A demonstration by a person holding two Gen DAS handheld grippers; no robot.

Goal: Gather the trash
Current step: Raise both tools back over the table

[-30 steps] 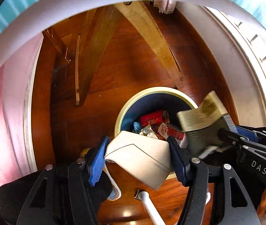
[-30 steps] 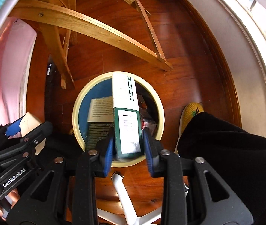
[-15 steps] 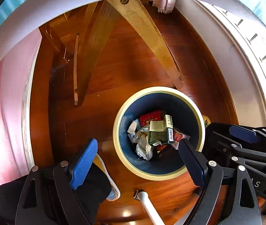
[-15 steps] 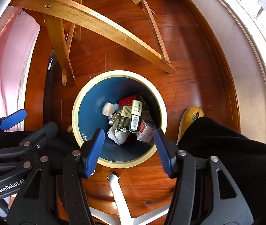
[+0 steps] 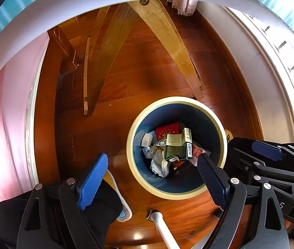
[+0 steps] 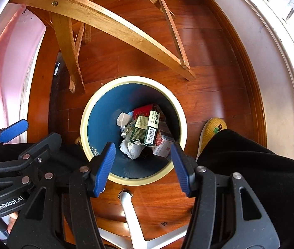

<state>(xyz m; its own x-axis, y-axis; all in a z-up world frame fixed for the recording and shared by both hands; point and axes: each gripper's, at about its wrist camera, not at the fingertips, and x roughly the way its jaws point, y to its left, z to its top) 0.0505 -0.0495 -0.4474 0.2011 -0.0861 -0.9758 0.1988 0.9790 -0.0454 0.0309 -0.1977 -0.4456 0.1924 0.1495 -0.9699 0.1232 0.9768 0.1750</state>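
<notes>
A round bin with a cream rim (image 5: 221,132) and blue inside stands on the wooden floor; it also shows in the right wrist view (image 6: 84,116). Inside lie a green box (image 5: 178,147) (image 6: 147,130), a red box (image 5: 166,129), a red and white carton (image 6: 163,143) and crumpled white paper (image 5: 160,165) (image 6: 132,148). My left gripper (image 5: 153,180) is open and empty above the bin's near left rim. My right gripper (image 6: 142,166) is open and empty above the bin's near rim.
Wooden chair legs (image 6: 109,25) cross the floor beyond the bin. A white chair base leg (image 6: 129,215) lies just below the bin. The person's yellow slipper (image 6: 212,130) and black trouser leg (image 6: 250,176) are right of it. A pink wall (image 5: 5,114) stands at the left.
Both grippers opened and let go: the white piece from the left and the green box from the right have dropped into the bin. Both grippers have since risen slightly.
</notes>
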